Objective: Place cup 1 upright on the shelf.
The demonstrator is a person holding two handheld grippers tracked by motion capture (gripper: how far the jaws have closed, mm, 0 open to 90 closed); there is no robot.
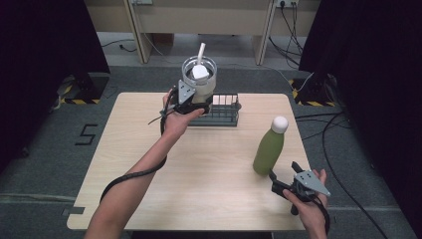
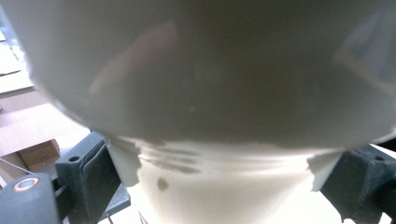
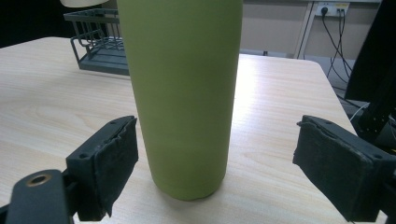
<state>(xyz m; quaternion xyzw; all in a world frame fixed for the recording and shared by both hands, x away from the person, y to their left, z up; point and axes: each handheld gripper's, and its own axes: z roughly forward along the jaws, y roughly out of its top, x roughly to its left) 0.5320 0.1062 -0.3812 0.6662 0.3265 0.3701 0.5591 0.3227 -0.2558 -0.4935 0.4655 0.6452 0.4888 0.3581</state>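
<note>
A cream tumbler (image 1: 199, 79) with a clear lid and a white straw hangs above the far middle of the table, just over the left end of a dark wire basket (image 1: 225, 117). My left gripper (image 1: 201, 106) is shut on its lower part. In the left gripper view the tumbler (image 2: 201, 93) looms close, and the pads (image 2: 100, 172) press on its narrow base from both sides. A green bottle (image 1: 268, 152) with a white cap stands upright at the right. My right gripper (image 1: 283, 170) is open just in front of it. In the right gripper view the bottle (image 3: 182, 93) stands between and beyond the spread jaws, untouched.
The light wooden table (image 1: 149, 149) has bare room across its middle and left. Its right edge runs close behind the bottle. Cables (image 1: 338, 129) lie on the grey floor to the right. Dark curtains flank both sides.
</note>
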